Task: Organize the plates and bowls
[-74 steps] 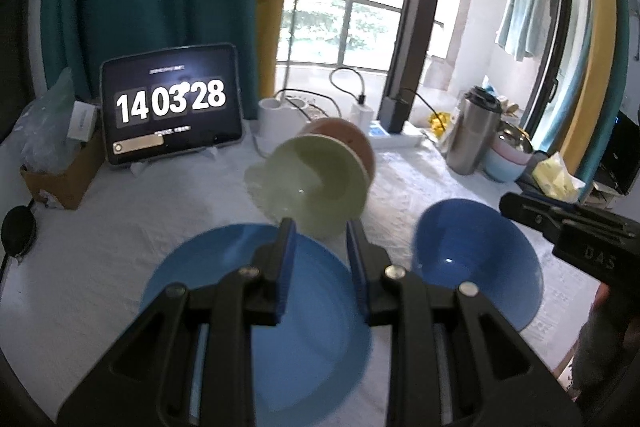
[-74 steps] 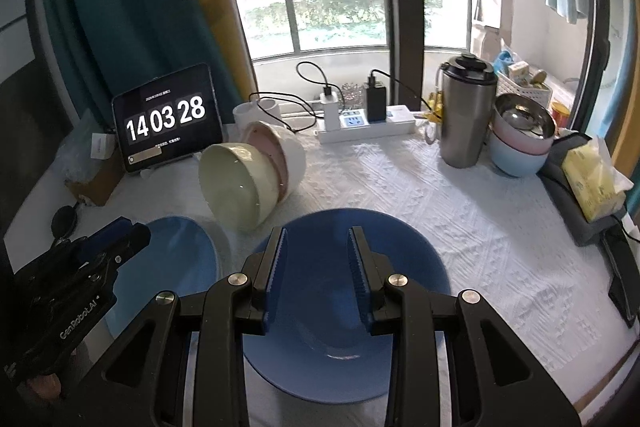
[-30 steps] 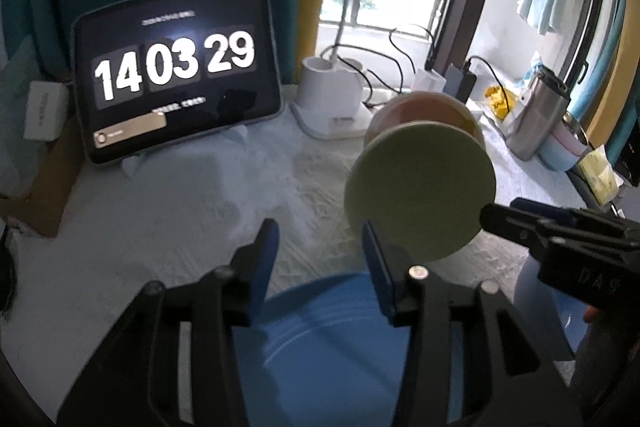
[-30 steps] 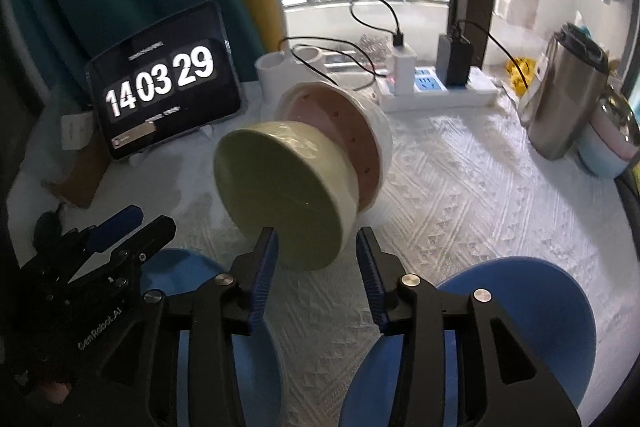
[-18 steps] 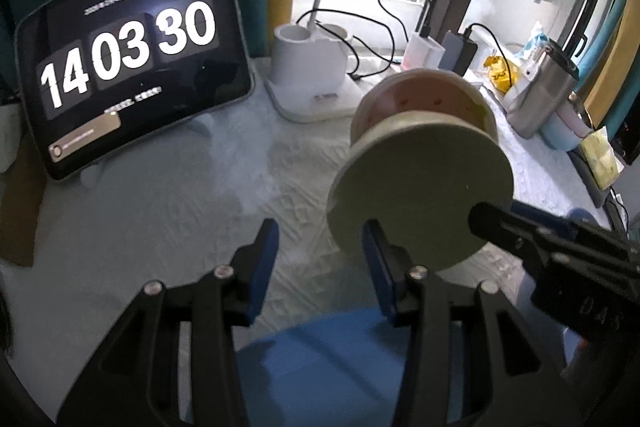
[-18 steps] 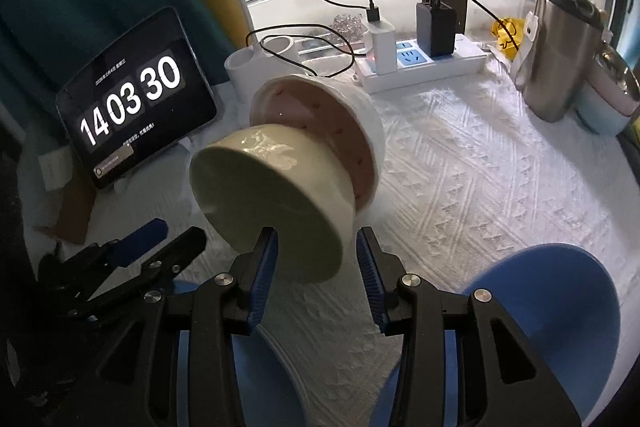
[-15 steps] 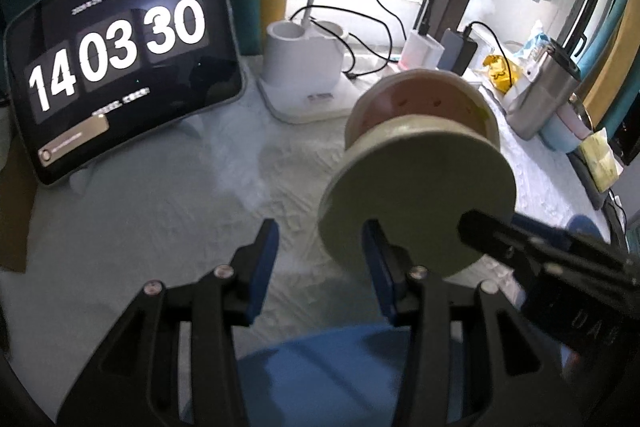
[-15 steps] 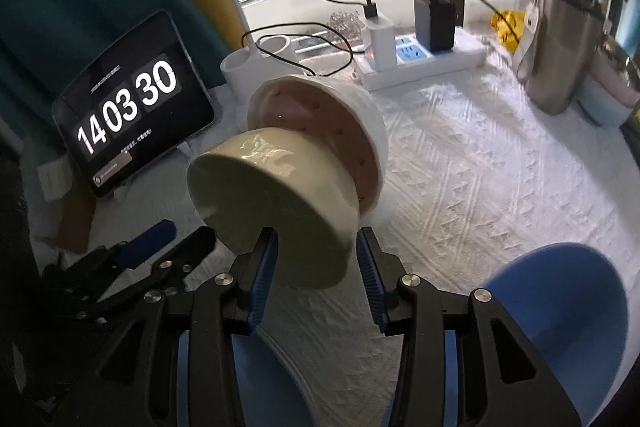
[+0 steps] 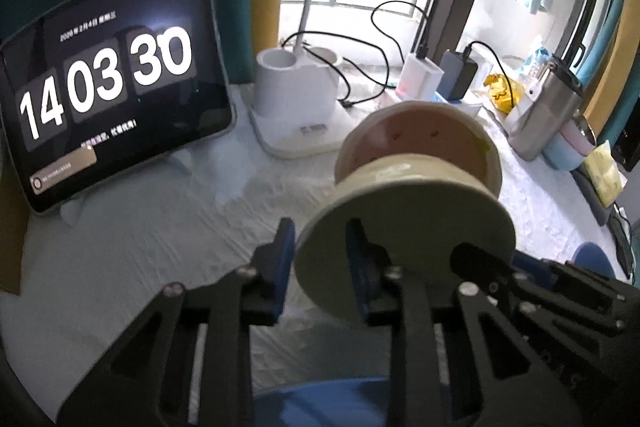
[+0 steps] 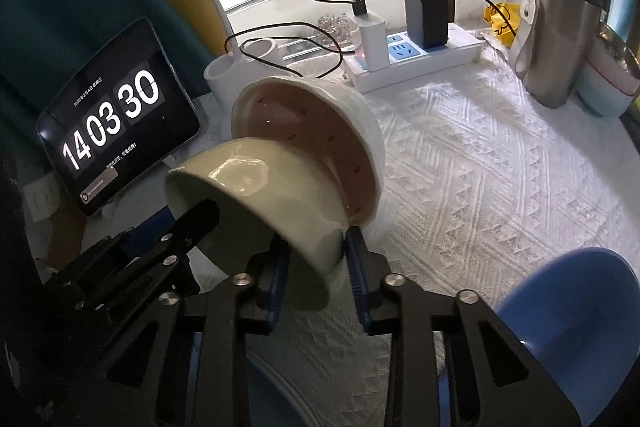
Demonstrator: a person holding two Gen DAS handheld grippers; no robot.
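While both grippers close in on it, the green bowl (image 10: 256, 195) lies tipped on its side on the white cloth (image 10: 500, 187), its base nested into the mouth of a pink bowl (image 10: 320, 131) that is tipped the same way behind it. Seen from the right wrist, the right gripper (image 10: 314, 267) straddles the lower rim of the green bowl: one blue pad sits inside the bowl's mouth, the other outside its wall, and the jaws are narrowing on that rim, though I cannot tell whether the pads press it yet. From the left wrist, the left gripper (image 9: 320, 259) has the near edge of the same rim between its fingers, one pad to the left of the bowl and the other across its open face; its jaws are also closing, and contact is too blurred to judge. Each gripper shows in the other's view, dark and close against the green bowl. A blue bowl (image 10: 576, 315) stands on the cloth at the right, apart from the pair, and a blue plate (image 9: 320, 403) lies under the left gripper at the bottom edge. Farther back, a tablet (image 9: 108, 107) leans upright showing 14 03 30, with a white holder (image 9: 292, 95) just beside it, a power strip (image 10: 412, 59) with chargers plugged in, and a steel flask (image 10: 560, 35) near the window.
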